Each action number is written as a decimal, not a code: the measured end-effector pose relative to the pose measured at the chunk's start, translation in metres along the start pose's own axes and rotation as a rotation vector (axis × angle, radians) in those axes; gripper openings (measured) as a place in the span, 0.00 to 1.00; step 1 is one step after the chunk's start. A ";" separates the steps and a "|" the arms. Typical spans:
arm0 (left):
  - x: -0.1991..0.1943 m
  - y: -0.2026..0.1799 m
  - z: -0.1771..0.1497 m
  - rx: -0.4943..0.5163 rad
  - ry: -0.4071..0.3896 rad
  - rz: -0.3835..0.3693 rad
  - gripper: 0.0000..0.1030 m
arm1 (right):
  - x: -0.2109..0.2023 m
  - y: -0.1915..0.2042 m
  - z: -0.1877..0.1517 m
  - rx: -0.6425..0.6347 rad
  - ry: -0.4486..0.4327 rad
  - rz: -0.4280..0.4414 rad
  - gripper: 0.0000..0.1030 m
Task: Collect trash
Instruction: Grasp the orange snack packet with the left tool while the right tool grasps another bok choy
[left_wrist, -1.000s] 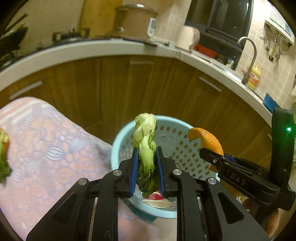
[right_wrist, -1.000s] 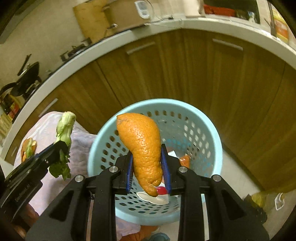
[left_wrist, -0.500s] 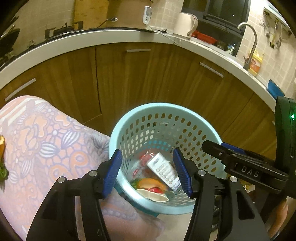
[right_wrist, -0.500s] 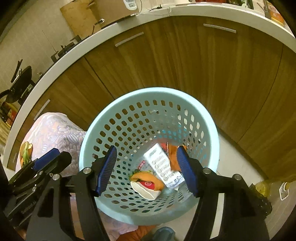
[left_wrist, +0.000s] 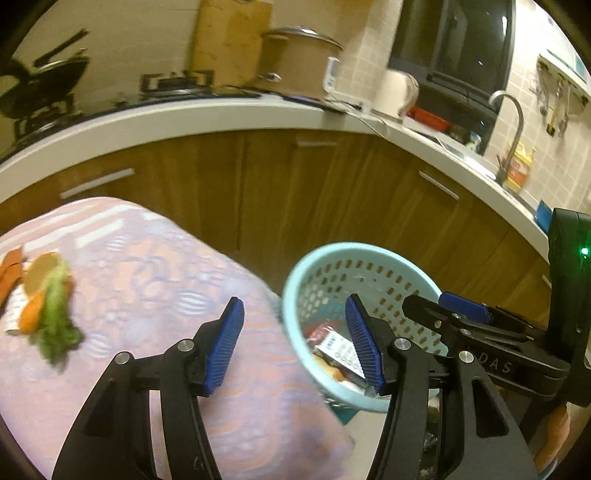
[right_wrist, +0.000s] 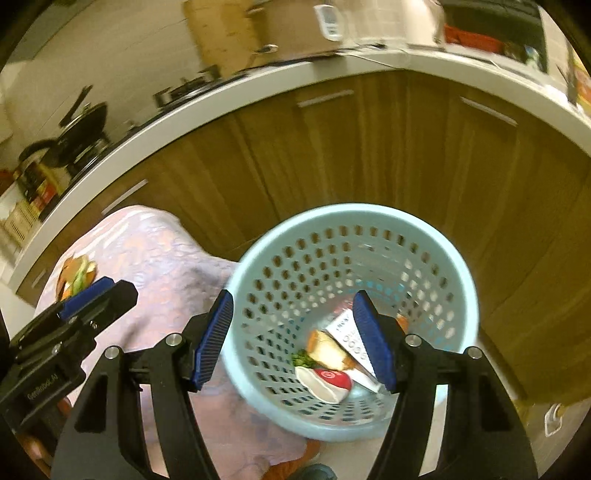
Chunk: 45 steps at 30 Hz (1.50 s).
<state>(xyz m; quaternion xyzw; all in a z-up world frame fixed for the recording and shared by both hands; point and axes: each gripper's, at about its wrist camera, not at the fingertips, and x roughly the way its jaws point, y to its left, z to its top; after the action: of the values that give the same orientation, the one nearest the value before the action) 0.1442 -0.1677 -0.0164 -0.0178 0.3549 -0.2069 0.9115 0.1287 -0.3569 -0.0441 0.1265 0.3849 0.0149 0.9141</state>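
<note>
Wooden cabinets (left_wrist: 314, 192) under a white counter (left_wrist: 207, 114), with pot (left_wrist: 295, 55), kettle (left_wrist: 400, 92), faucet (left_wrist: 511, 125).

Black jaws; ribbed blue pads (left_wrist: 225, 347)

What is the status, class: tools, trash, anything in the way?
Left tool open, right tool open, both empty. Basket holds scraps; more scraps left on tablecloth. Nothing in the way.
</note>
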 end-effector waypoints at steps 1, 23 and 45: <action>-0.008 0.007 0.000 -0.009 -0.015 0.012 0.54 | 0.000 0.007 0.001 -0.014 -0.001 0.005 0.62; -0.119 0.206 -0.012 -0.199 -0.140 0.291 0.54 | 0.021 0.239 -0.012 -0.418 -0.004 0.179 0.47; -0.034 0.283 -0.002 -0.200 0.074 0.353 0.75 | 0.100 0.293 -0.026 -0.459 0.067 0.209 0.47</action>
<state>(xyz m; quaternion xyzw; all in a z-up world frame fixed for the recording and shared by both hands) 0.2233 0.1043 -0.0471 -0.0382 0.4045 -0.0081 0.9137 0.2016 -0.0551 -0.0605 -0.0460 0.3863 0.2004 0.8992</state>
